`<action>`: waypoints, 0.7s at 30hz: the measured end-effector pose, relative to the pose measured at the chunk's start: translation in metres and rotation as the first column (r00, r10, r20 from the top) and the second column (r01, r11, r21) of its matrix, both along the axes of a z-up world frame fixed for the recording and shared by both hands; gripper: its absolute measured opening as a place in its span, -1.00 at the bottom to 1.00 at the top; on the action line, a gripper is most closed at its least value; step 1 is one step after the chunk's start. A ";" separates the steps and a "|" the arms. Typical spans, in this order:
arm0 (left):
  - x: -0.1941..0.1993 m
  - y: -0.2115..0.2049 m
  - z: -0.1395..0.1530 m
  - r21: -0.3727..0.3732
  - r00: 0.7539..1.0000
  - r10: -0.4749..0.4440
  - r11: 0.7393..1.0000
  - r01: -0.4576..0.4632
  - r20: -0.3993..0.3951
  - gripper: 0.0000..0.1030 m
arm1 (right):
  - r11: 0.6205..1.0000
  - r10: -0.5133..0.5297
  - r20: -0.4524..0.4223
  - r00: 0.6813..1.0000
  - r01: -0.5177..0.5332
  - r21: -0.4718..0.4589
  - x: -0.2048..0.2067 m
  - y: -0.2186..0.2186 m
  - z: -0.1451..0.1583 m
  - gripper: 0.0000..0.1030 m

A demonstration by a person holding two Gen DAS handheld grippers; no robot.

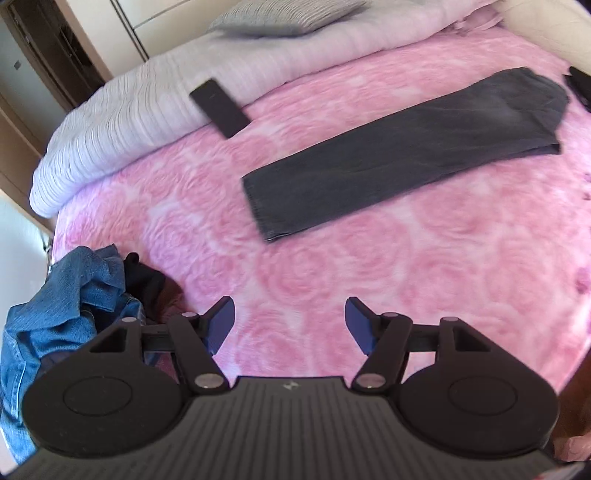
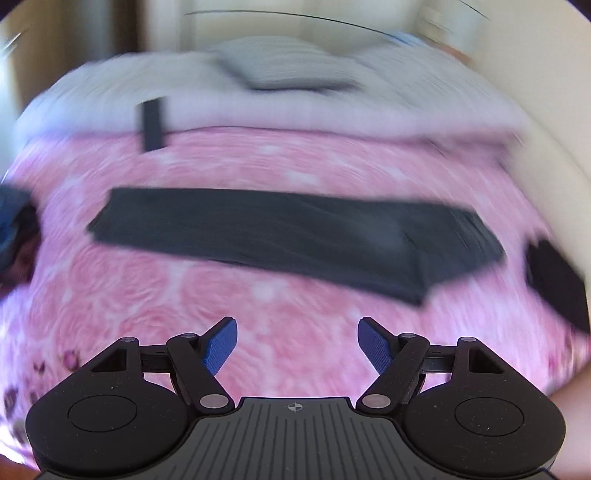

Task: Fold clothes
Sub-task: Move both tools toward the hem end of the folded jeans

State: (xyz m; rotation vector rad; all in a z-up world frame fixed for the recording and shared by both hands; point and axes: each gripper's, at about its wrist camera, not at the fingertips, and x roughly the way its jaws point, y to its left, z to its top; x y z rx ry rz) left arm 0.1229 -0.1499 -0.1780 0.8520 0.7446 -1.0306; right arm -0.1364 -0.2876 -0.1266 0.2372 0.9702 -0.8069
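Both pairs of blue-padded fingers stand wide apart with nothing between them: the left gripper (image 1: 290,325) hangs over bare pink bedspread (image 1: 369,295), and the right gripper (image 2: 297,345) does the same, its view smeared by motion blur. Beyond the fingers, well clear of both, the dark grey trousers (image 1: 399,151) lie flat on the bed, already folded lengthwise into one long narrow strip, the hem end nearer the left gripper and the wider waist end out toward the right. In the right wrist view the strip (image 2: 295,232) runs straight across, with the waist at the right. To the left of the left gripper, a heap of blue denim (image 1: 62,295) and some darker cloth waits unfolded at the bed's edge. A small dark rectangle (image 1: 219,107) lies across the edge of the pale ribbed blanket (image 1: 147,110) farther back, under a grey pillow (image 1: 288,14). The step in hand looks like the approach for the crosswise fold: the next move probably calls for the fingers to reach down to one end of the strip, pinch all layers at both corners, and carry that end over to the other without dragging the layers out of line.
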 end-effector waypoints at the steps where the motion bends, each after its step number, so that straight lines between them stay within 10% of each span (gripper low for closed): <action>1: 0.014 -0.004 -0.004 -0.004 1.000 0.004 1.000 -0.004 0.000 0.21 | 0.999 0.038 -0.006 0.999 -0.038 -0.001 0.015 -0.002 0.002 0.47; 14: 0.127 -0.066 -0.061 0.006 1.000 0.015 1.000 -0.015 0.022 0.20 | 0.957 0.264 -0.030 0.964 -0.266 -0.119 0.123 -0.058 0.094 0.47; 21: 0.115 -0.086 -0.076 0.097 0.999 0.037 0.995 -0.038 0.010 0.21 | 0.924 0.381 0.042 0.924 -0.378 -0.052 0.162 -0.070 0.017 0.47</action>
